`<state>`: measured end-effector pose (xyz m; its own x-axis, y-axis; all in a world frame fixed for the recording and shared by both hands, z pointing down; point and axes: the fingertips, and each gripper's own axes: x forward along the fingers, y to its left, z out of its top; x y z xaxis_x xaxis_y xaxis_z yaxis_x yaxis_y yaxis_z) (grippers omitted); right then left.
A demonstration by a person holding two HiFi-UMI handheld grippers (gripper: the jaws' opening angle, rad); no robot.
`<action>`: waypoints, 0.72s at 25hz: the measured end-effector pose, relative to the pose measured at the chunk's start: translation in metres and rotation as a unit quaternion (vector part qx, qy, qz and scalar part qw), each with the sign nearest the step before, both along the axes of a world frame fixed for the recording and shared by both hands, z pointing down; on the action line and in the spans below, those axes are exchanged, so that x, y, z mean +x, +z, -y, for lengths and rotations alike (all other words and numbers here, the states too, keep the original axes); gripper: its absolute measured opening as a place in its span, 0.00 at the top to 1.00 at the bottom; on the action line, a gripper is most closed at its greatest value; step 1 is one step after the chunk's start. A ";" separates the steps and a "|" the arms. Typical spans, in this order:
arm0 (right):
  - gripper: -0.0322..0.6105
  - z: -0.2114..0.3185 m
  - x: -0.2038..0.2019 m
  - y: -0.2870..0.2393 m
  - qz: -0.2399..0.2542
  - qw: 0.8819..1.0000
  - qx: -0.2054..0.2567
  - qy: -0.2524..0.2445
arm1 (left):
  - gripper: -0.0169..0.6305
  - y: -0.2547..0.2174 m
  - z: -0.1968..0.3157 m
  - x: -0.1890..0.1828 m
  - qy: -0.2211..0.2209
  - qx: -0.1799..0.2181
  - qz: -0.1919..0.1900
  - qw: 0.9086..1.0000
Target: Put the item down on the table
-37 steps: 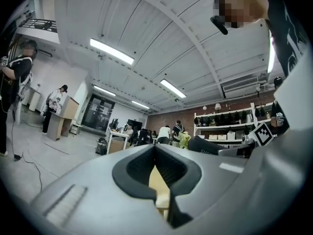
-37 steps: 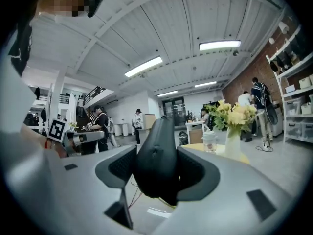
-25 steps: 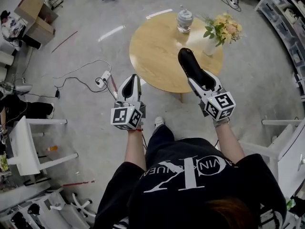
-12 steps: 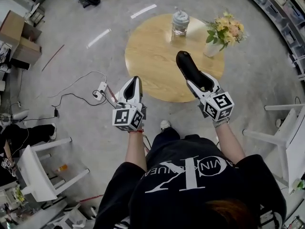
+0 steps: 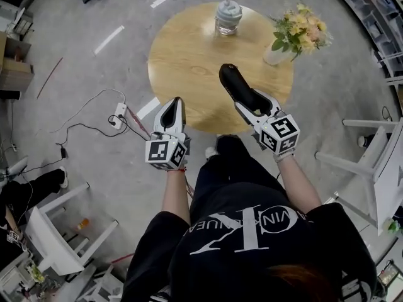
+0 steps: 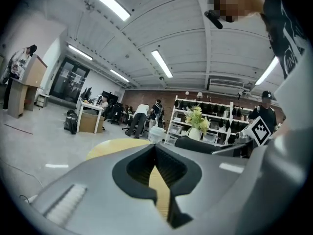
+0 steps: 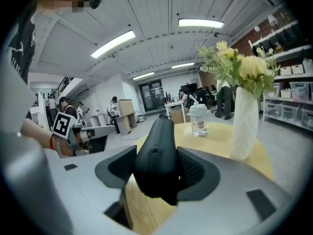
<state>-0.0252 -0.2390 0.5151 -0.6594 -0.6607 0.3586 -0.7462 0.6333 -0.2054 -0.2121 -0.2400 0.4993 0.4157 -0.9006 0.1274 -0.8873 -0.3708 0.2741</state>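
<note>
A long black pouch-like item [image 5: 232,82] sticks out forward from my right gripper [image 5: 247,102], which is shut on it above the near part of the round wooden table [image 5: 189,49]. In the right gripper view the black item [image 7: 157,151] fills the gap between the jaws of the right gripper [image 7: 156,169], with the table [image 7: 217,142] below and beyond it. My left gripper [image 5: 175,105] hovers at the table's near-left edge. Its jaws meet at the tips in the left gripper view, the left gripper [image 6: 156,154] holding nothing.
A white vase of yellow flowers [image 5: 286,39] stands on the table's right side and a lidded glass jar [image 5: 228,15] at its far edge. On the floor to the left lies a power strip with cables [image 5: 118,112]. White chairs [image 5: 53,228] flank the person.
The person has come closer to the table. The right gripper with the black item now sits further over the tabletop, and the left gripper has reached the table's edge.
</note>
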 end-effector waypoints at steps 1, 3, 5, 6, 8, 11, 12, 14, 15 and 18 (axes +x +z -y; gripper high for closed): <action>0.54 0.005 -0.001 0.005 0.001 1.000 -0.005 -0.002 | 0.95 0.003 0.004 0.003 0.002 -0.004 0.002 1.000; 0.54 0.013 -0.004 0.015 0.002 1.000 -0.017 -0.008 | 0.95 0.009 0.010 0.006 0.003 -0.012 0.003 1.000; 0.54 0.018 -0.008 0.022 0.002 0.999 -0.027 -0.018 | 0.96 0.015 0.014 0.010 0.009 -0.020 0.011 1.000; 0.54 0.021 -0.011 0.025 0.003 0.999 -0.032 -0.022 | 0.96 0.018 0.017 0.011 0.011 -0.024 0.015 1.000; 0.54 0.026 -0.017 0.031 0.005 0.999 -0.039 -0.031 | 0.95 0.023 0.022 0.011 0.009 -0.031 0.021 0.999; 0.54 0.032 -0.024 0.041 0.004 0.998 -0.050 -0.045 | 0.95 0.030 0.030 0.013 0.005 -0.039 0.021 0.999; 0.54 0.033 -0.026 0.045 0.003 0.997 -0.055 -0.049 | 0.96 0.032 0.031 0.014 0.005 -0.043 0.021 0.999; 0.54 0.035 -0.030 0.052 0.004 0.996 -0.064 -0.054 | 0.96 0.037 0.031 0.014 0.005 -0.051 0.023 0.998; 0.54 0.036 -0.033 0.055 0.004 0.996 -0.068 -0.056 | 0.95 0.040 0.031 0.013 0.004 -0.055 0.024 0.998; 0.54 0.038 -0.040 0.065 0.002 0.995 -0.076 -0.068 | 0.95 0.051 0.029 0.011 -0.004 -0.070 0.024 0.997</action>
